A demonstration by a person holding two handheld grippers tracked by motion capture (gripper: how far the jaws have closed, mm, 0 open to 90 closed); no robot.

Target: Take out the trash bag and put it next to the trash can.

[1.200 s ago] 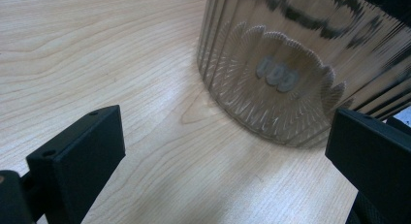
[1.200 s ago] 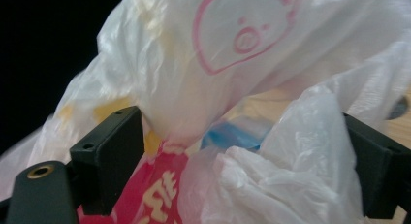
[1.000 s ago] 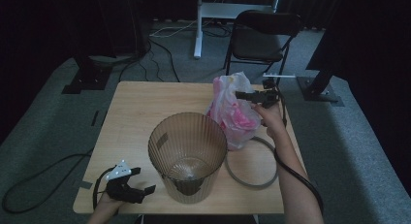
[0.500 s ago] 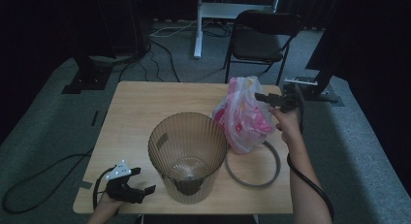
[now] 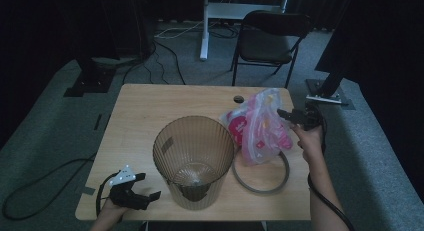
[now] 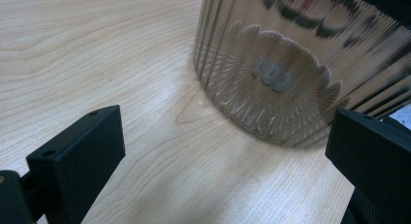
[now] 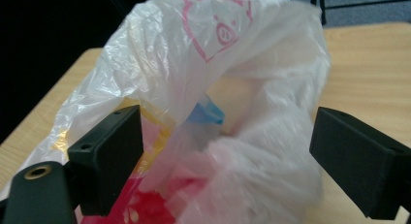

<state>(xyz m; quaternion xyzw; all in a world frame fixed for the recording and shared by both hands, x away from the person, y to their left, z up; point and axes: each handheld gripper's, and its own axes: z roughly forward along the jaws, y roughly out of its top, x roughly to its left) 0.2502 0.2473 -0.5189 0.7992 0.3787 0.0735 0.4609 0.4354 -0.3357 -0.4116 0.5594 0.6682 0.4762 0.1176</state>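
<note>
A ribbed, translucent brown bin stands upright at the middle front of the wooden table; its lower wall fills the top right of the left gripper view. To its right slumps a white and pink plastic bag, partly over a grey ring that lies flat. My right gripper hovers at the bag's right side with its jaws wide apart; the crumpled bag bulges between and beyond them. My left gripper rests open at the front left corner, pointing at the bin's base.
A small round hole marks the table's far edge. Behind the table stand a black folding chair and a white desk leg. Black stand bases and cables lie on the grey carpet.
My right gripper has drawn right and back toward the person, and the bag has shifted right with it, off the bin's side. The left gripper has stayed still.
</note>
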